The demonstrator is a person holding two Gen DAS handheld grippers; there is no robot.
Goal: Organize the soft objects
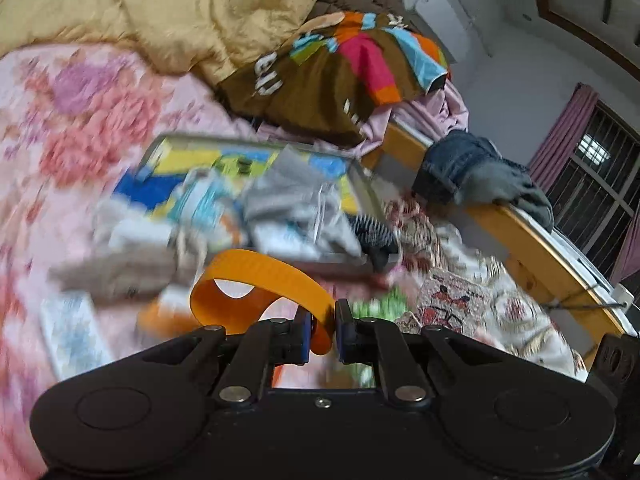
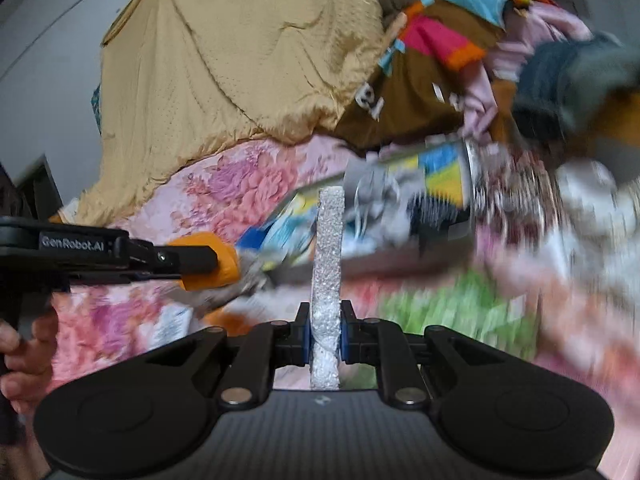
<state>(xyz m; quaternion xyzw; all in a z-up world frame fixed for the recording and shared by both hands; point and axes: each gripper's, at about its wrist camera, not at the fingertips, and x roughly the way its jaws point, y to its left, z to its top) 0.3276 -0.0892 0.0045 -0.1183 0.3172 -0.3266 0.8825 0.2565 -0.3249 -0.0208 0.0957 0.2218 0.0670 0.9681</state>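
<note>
My left gripper (image 1: 322, 330) is shut on an orange rubber strap (image 1: 260, 280) that loops up and to the left of its fingers. It also shows at the left of the right wrist view (image 2: 208, 264), with the strap. My right gripper (image 2: 325, 334) is shut on a white foam strip (image 2: 329, 264) that stands upright between its fingers. Both hang over a pink flowered bed sheet (image 1: 80, 112). Ahead lies a colourful tray (image 1: 360, 184) holding grey cloth (image 1: 296, 200) and other blurred soft items; it also shows in the right wrist view (image 2: 466, 168).
A tan quilt (image 1: 200, 8) and a brown multicoloured garment (image 1: 340, 68) are piled at the back. Jeans (image 1: 460, 160) hang over the wooden bed rail (image 1: 532, 248) at the right. A window with a purple curtain (image 1: 568, 128) is beyond. A green patch (image 2: 460, 308) lies on the bed.
</note>
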